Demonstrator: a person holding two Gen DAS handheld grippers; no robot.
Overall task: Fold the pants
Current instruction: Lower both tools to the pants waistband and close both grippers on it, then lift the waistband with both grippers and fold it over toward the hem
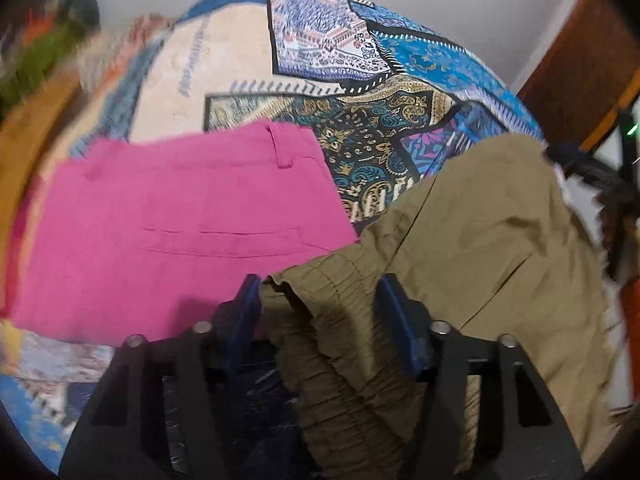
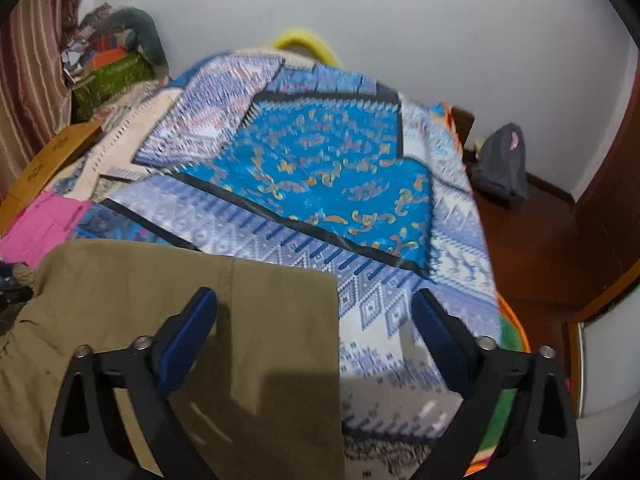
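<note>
Khaki pants (image 1: 492, 232) lie on a patterned bedspread (image 1: 360, 128). Their gathered elastic waistband (image 1: 332, 320) sits between the blue pads of my left gripper (image 1: 320, 292), whose jaws stand apart around it. In the right wrist view the khaki pants (image 2: 180, 280) lie flat at the lower left. My right gripper (image 2: 316, 304) is open wide above their right edge and holds nothing.
Folded pink pants (image 1: 180, 232) lie on the bed to the left of the khaki pair, also in the right wrist view (image 2: 40, 228). A cardboard box (image 2: 48, 160) and a clothes pile (image 2: 112, 64) are at the bed's left. A wooden floor with a grey backpack (image 2: 504, 164) is on the right.
</note>
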